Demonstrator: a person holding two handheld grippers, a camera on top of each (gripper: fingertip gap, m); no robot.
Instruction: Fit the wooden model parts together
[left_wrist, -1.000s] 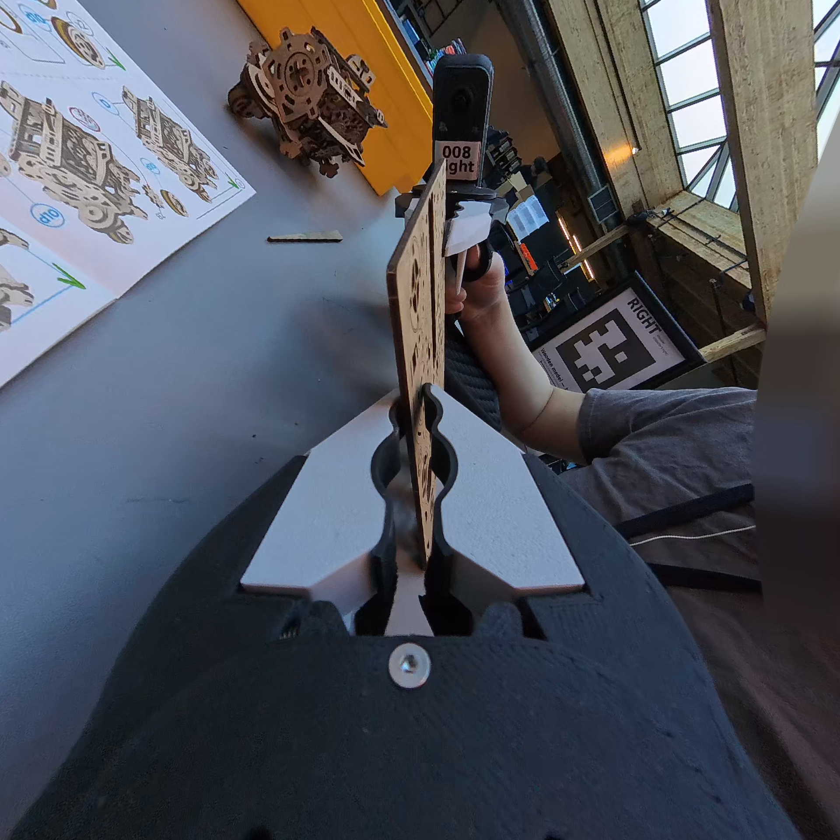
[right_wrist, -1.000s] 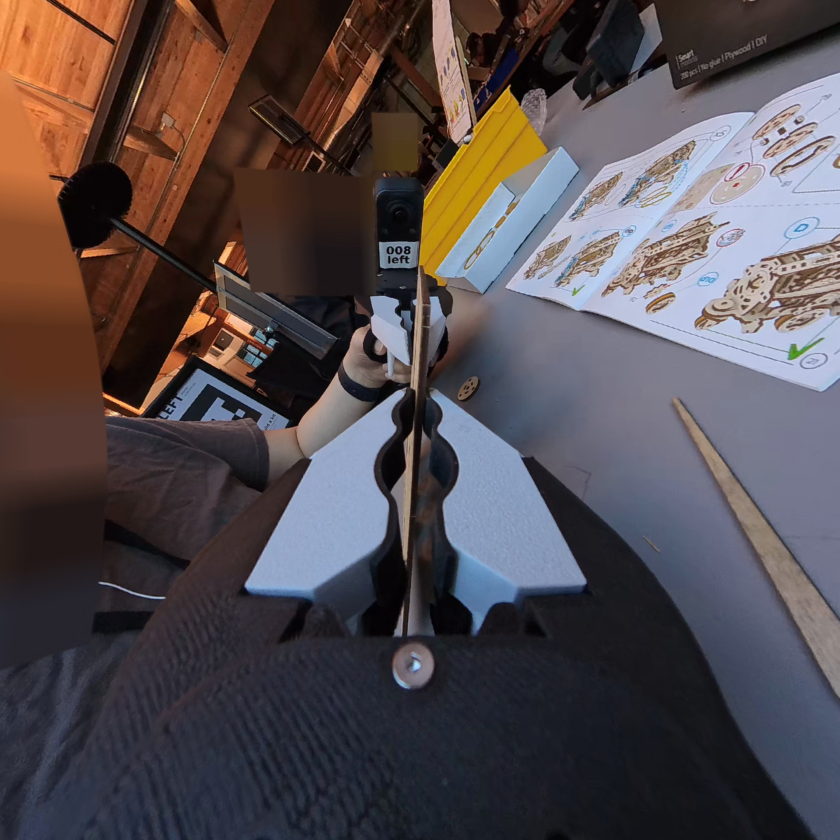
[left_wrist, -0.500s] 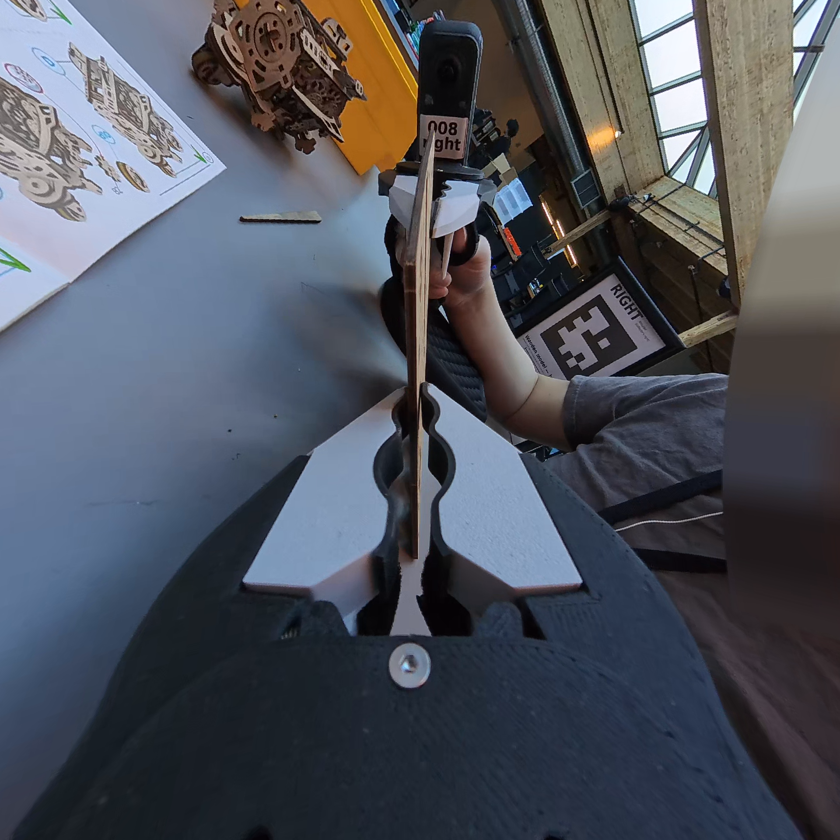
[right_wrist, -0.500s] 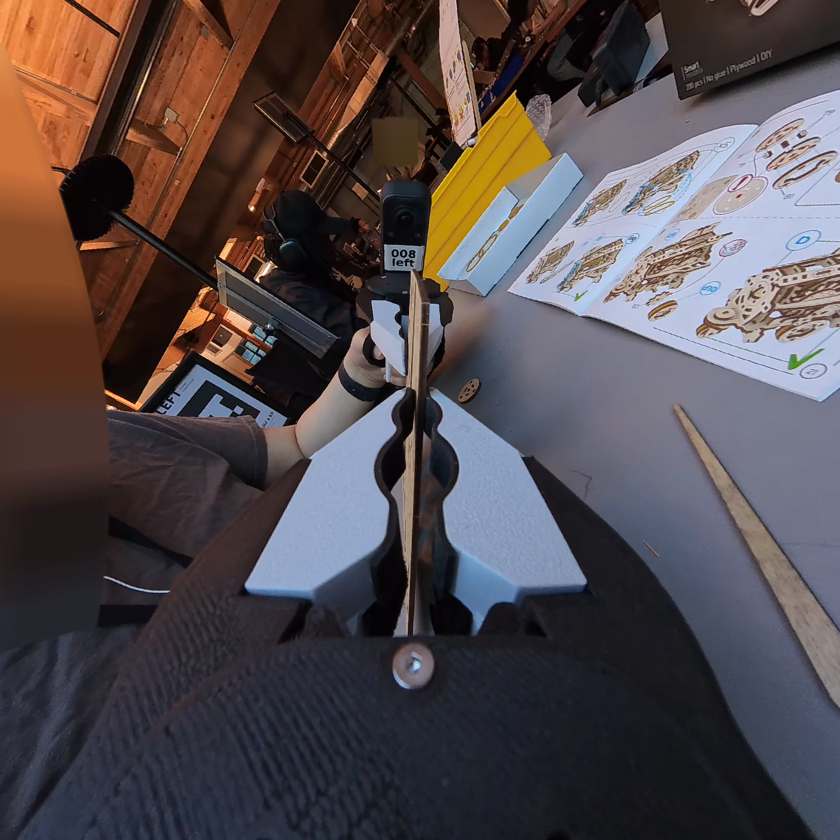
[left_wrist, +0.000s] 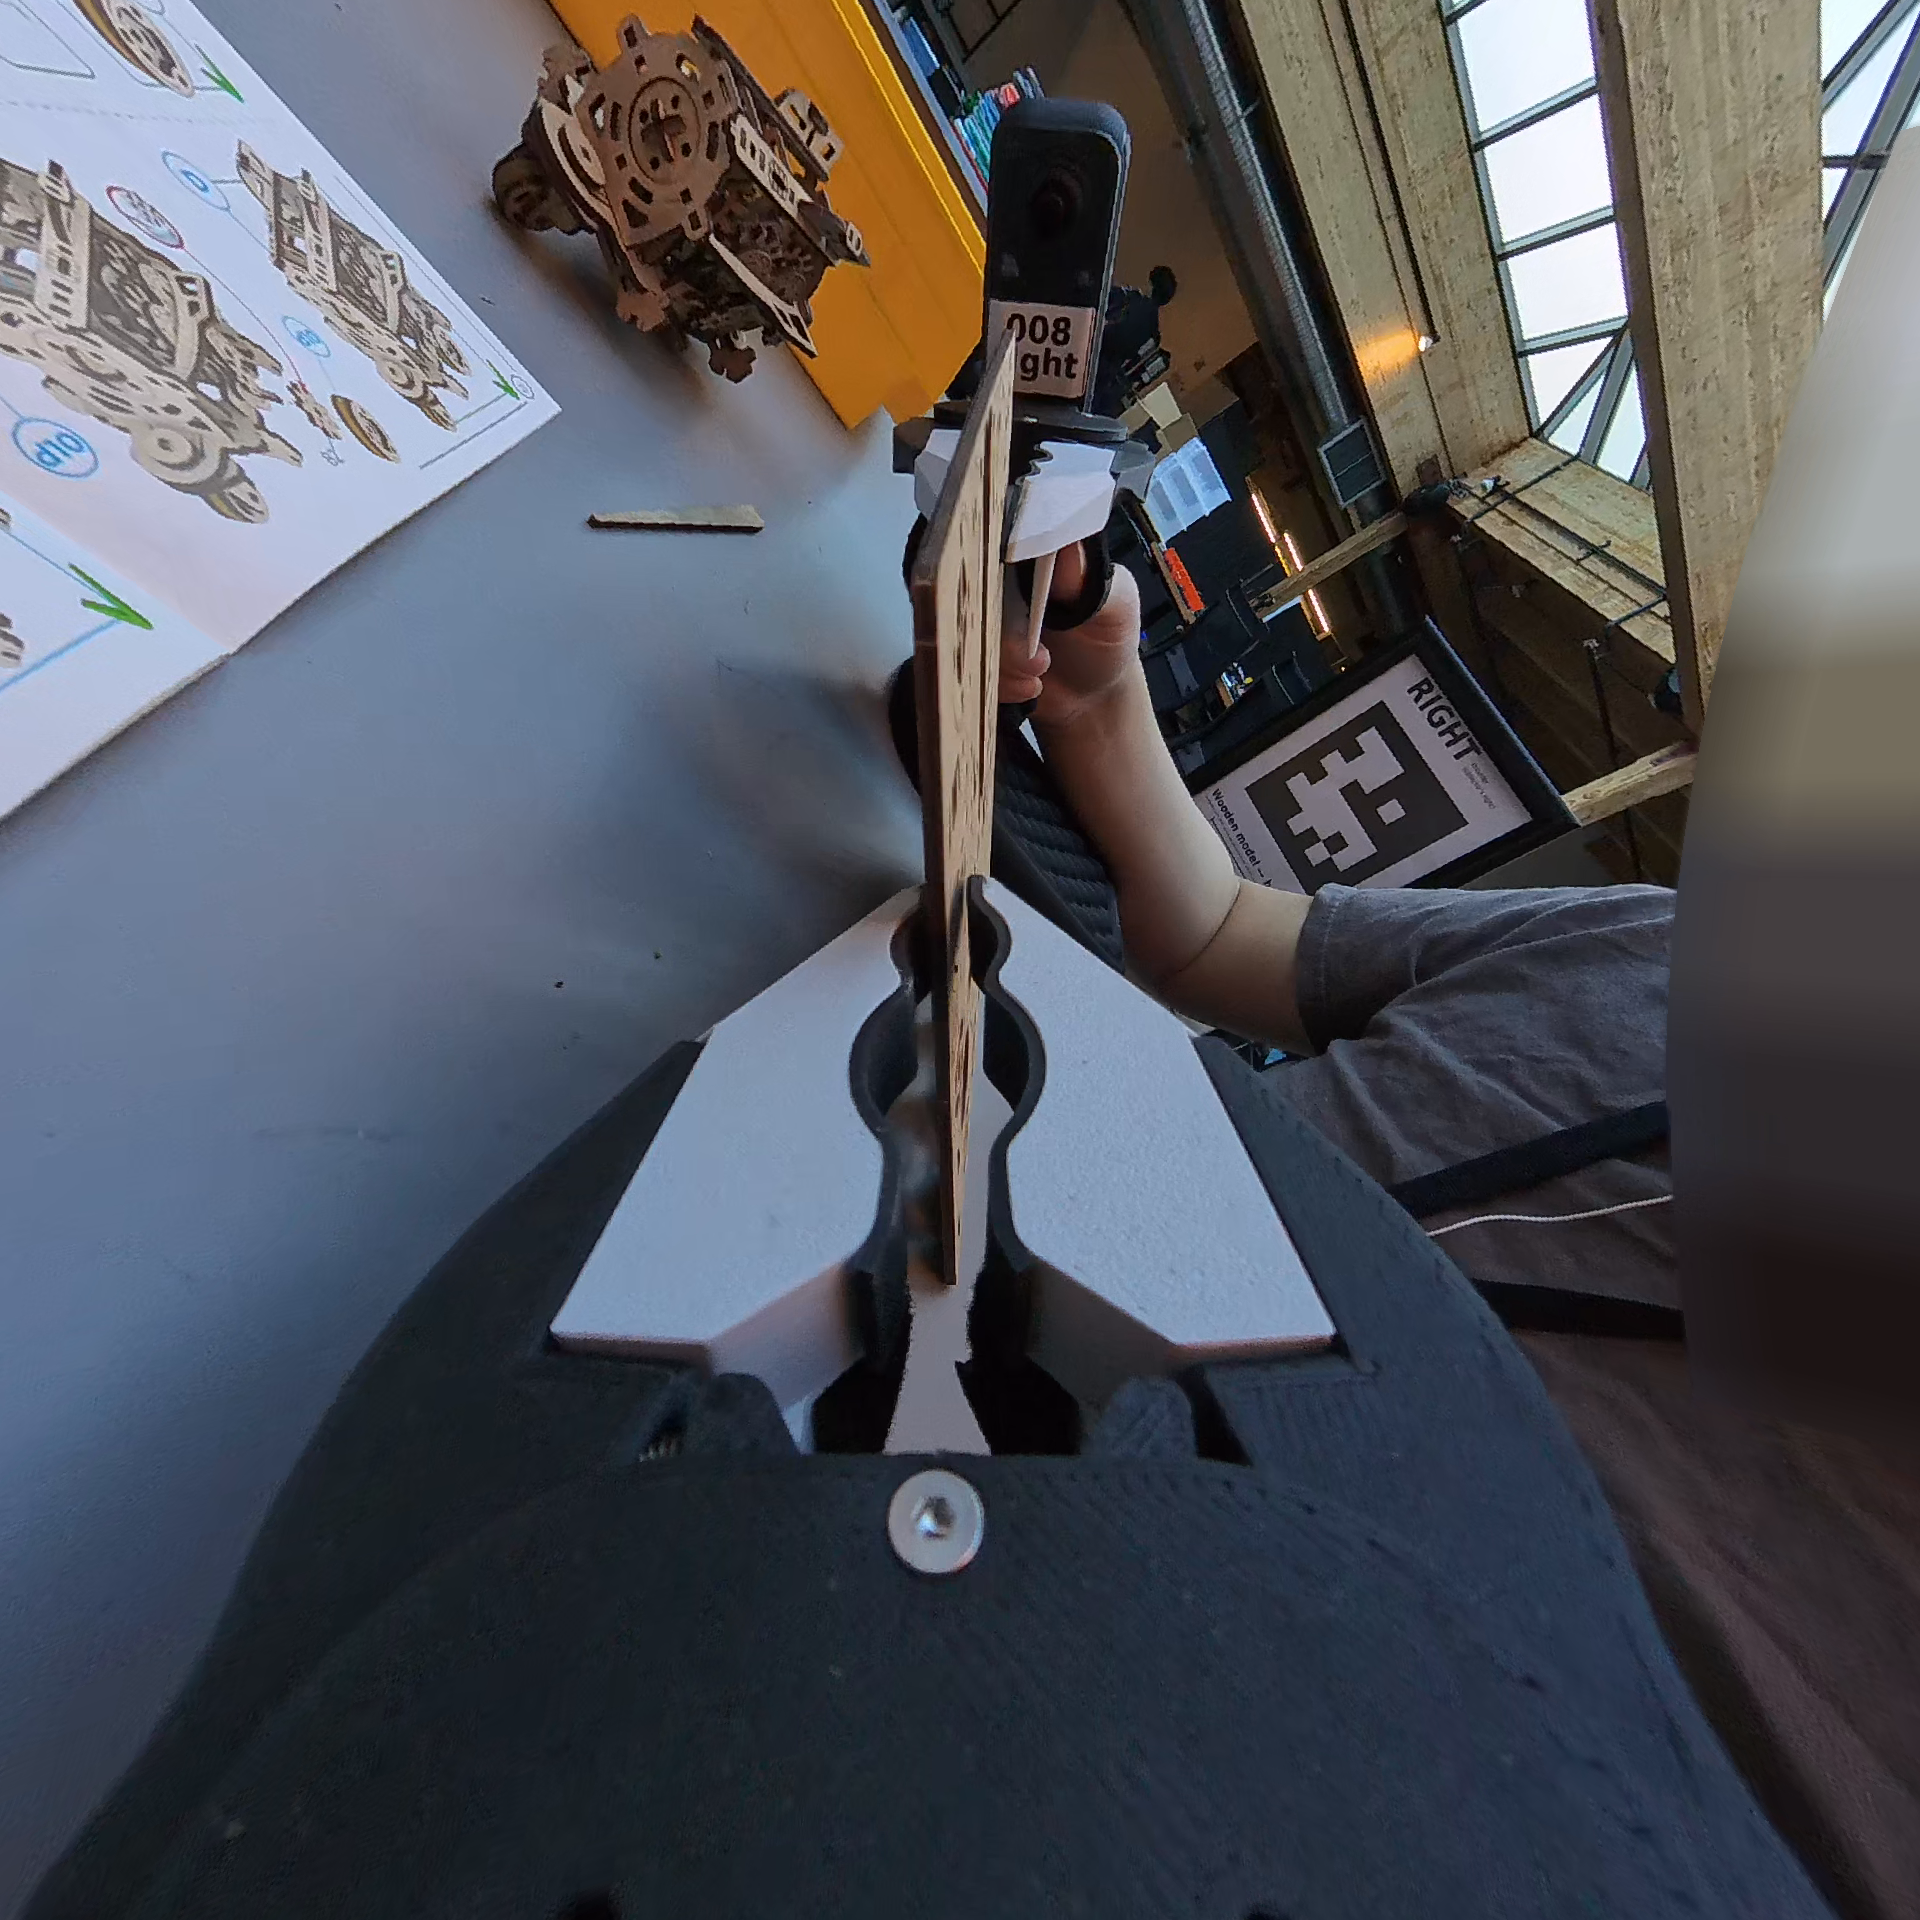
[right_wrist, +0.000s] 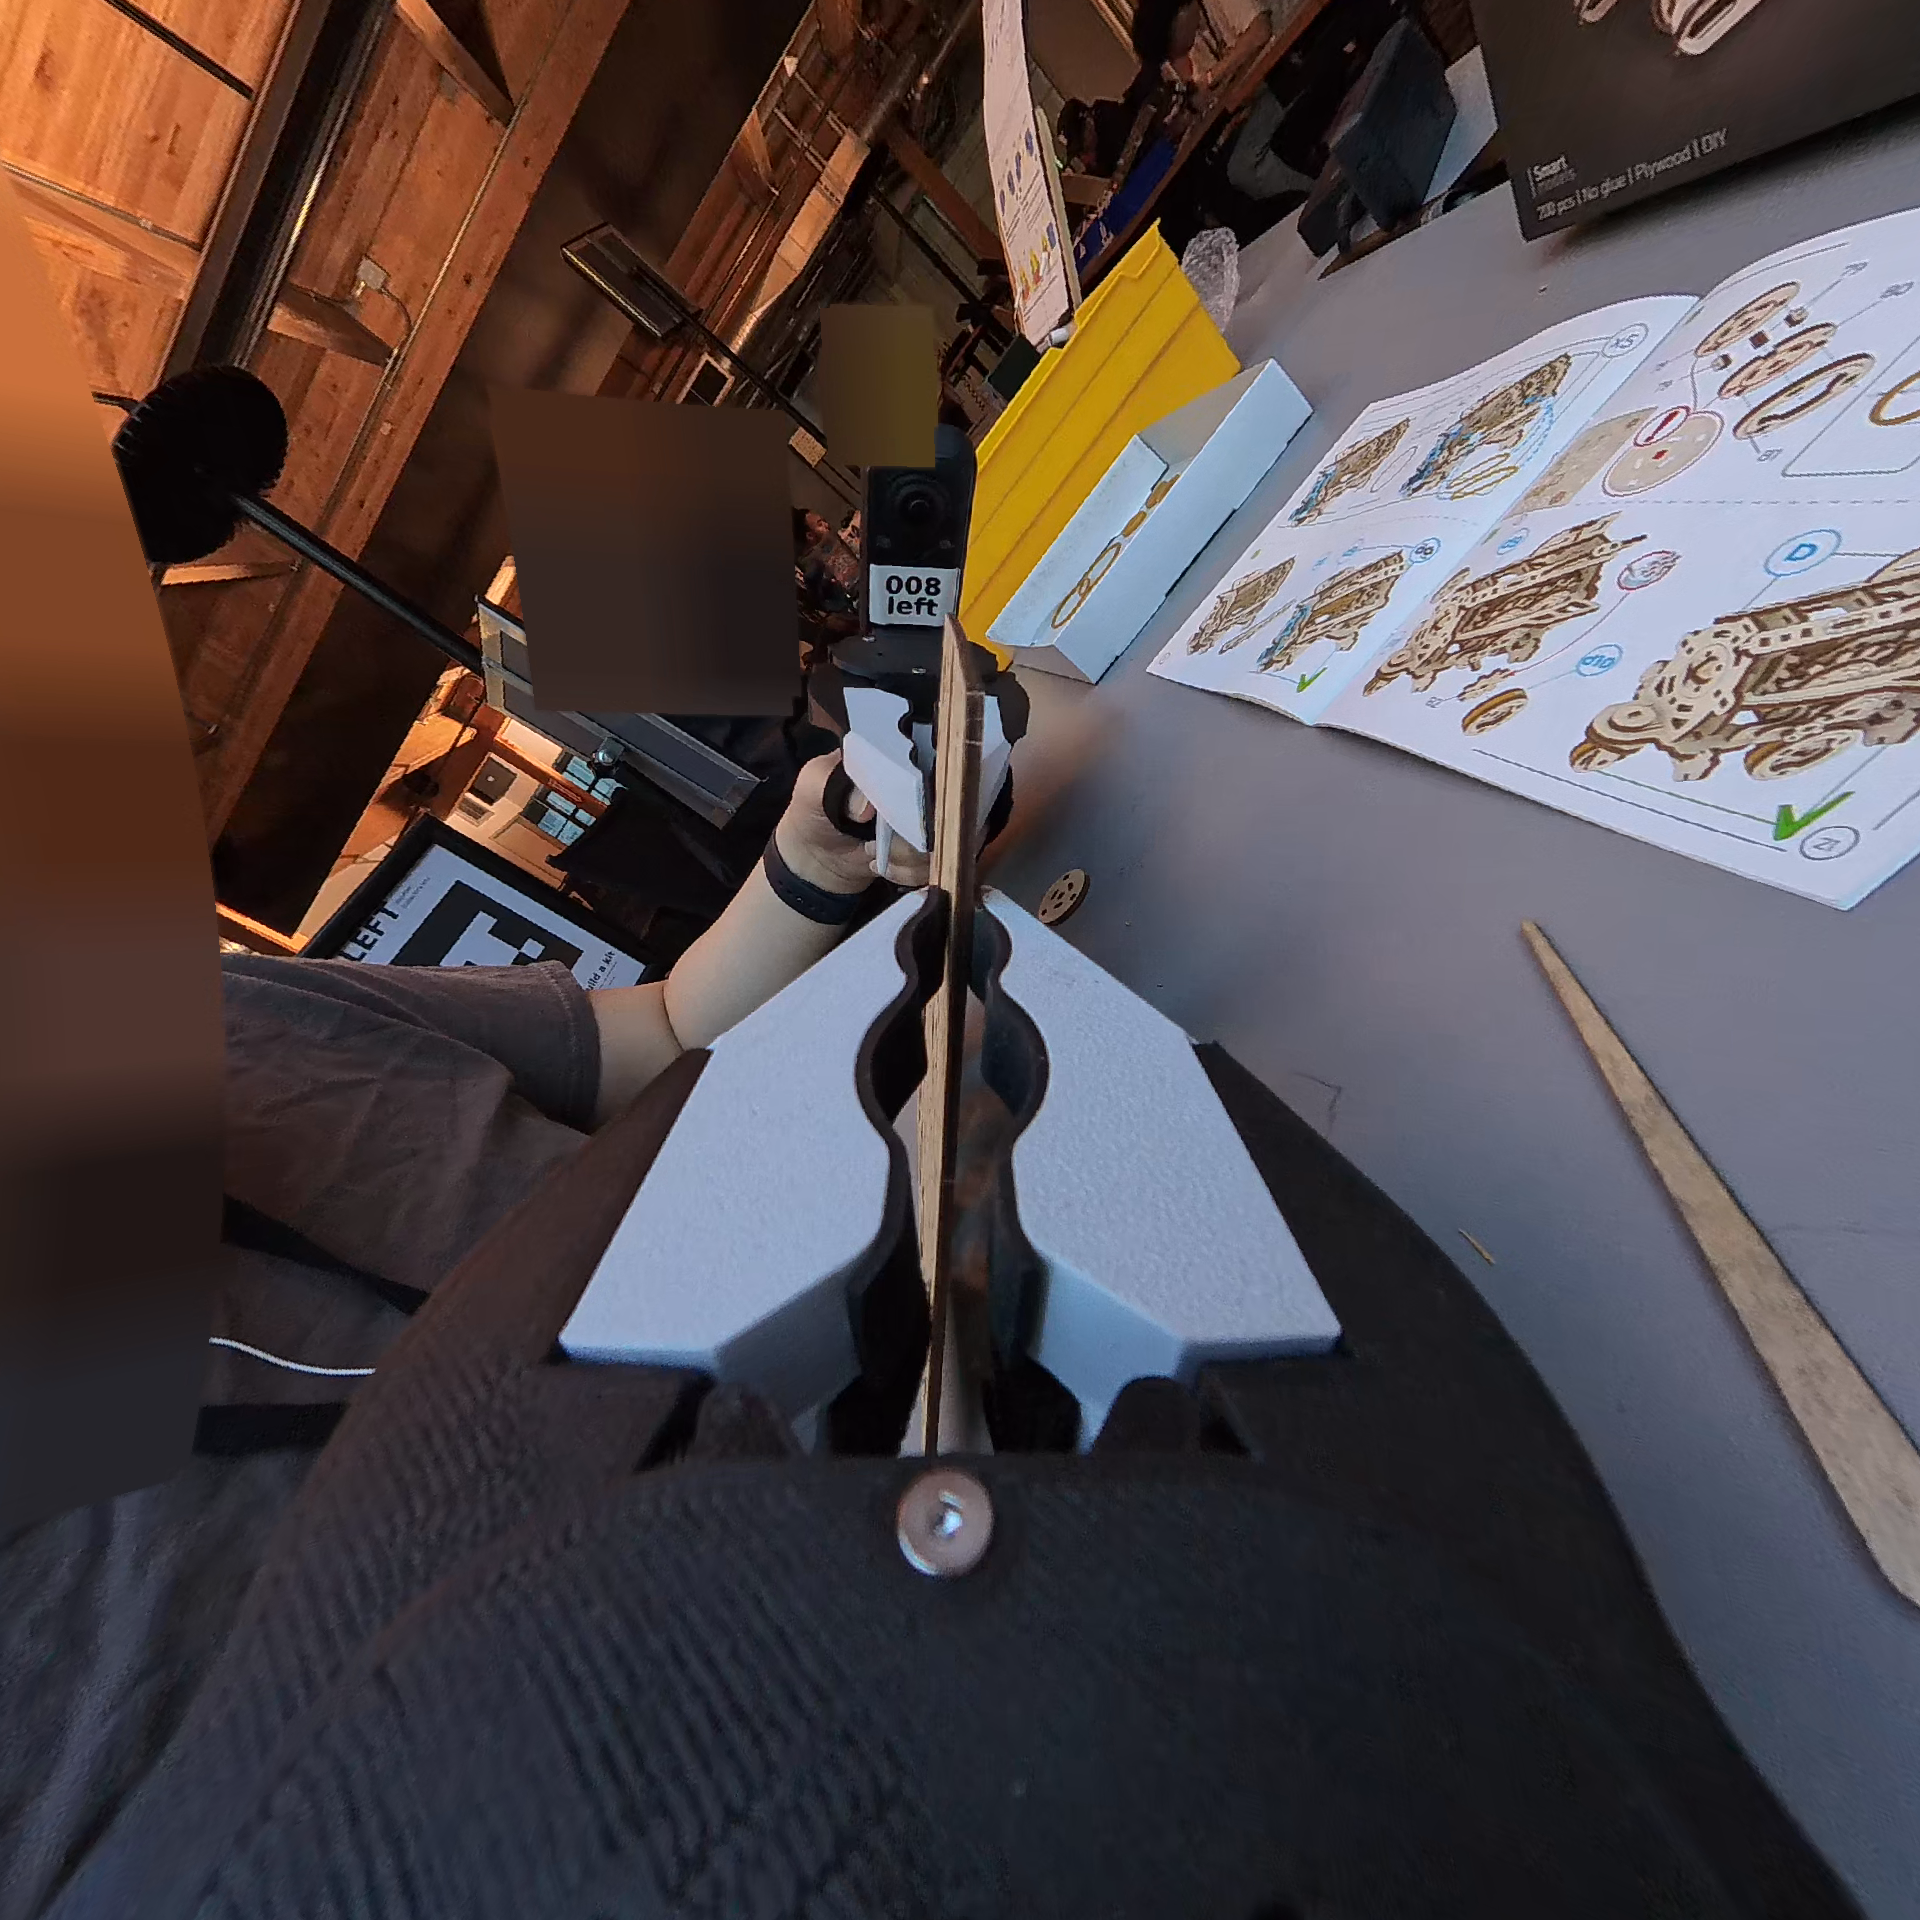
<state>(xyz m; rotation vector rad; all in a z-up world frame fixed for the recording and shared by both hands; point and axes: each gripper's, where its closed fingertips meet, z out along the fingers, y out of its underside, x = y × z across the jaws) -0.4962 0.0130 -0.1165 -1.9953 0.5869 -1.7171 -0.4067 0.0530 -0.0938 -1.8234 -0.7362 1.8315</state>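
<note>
A thin laser-cut plywood sheet (left_wrist: 966, 727) is held edge-on between both grippers, above the grey table. My left gripper (left_wrist: 948, 904) is shut on one end of it. My right gripper (right_wrist: 951, 914) is shut on the other end of the sheet (right_wrist: 956, 790). Each gripper shows facing the other: the right one (left_wrist: 1029, 488) in the left wrist view, the left one (right_wrist: 925, 748) in the right wrist view. A part-built wooden model (left_wrist: 675, 239) stands on the table at the back.
An open instruction booklet (left_wrist: 208, 343) (right_wrist: 1610, 623) lies on the grey table (left_wrist: 416, 883). A small wooden strip (left_wrist: 675, 516), a long wooden offcut (right_wrist: 1745, 1278) and a small wooden disc (right_wrist: 1065, 894) lie loose. A yellow bin (right_wrist: 1101, 416) and a white box (right_wrist: 1153, 509) stand behind. About 11 centimetres separates my left fingertips from my right. To reach the long wooden offcut (right_wrist: 1745, 1278) in a straight line is about 12 centimetres for my right fingers, about 20 centimetres for my left. It turns up in the left wrist view (left_wrist: 715, 522) as well.
The sheet has turned slightly, so its left face shows again in the left wrist view. Both grippers have shifted a little and stay shut on it.
</note>
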